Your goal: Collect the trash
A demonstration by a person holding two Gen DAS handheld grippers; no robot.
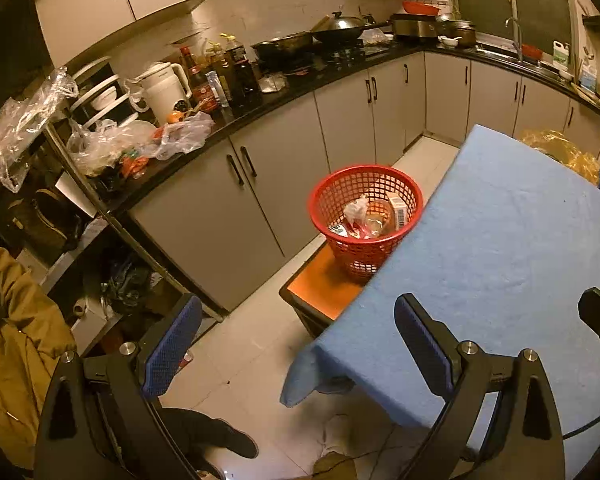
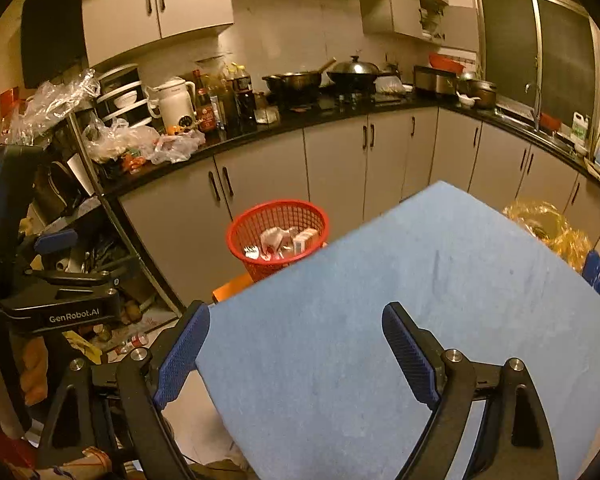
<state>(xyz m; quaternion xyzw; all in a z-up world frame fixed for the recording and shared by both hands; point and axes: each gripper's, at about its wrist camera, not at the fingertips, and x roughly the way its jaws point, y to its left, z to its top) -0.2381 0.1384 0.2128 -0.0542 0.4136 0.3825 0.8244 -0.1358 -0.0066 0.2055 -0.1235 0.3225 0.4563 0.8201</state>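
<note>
A red mesh basket [image 1: 365, 216] stands on an orange stool [image 1: 320, 288] beside the blue-covered table [image 1: 500, 260]. It holds trash: crumpled paper [image 1: 356, 208], a small carton [image 1: 398, 210] and wrappers. It also shows in the right wrist view [image 2: 278, 236], behind the table [image 2: 380, 320]. My left gripper [image 1: 298, 344] is open and empty, held over the table's near left corner and the floor. My right gripper [image 2: 296, 354] is open and empty above the table's near edge. The left gripper's body [image 2: 60, 304] shows at the left of the right wrist view.
A black kitchen counter [image 1: 284, 92] with bottles, a white kettle [image 1: 166, 88], plastic bags and pans runs along the wall over grey cabinets. A cluttered metal rack [image 1: 72, 208] stands left. A yellow plastic bag [image 1: 560, 152] lies past the table's far right. White tile floor [image 1: 252, 340] lies below.
</note>
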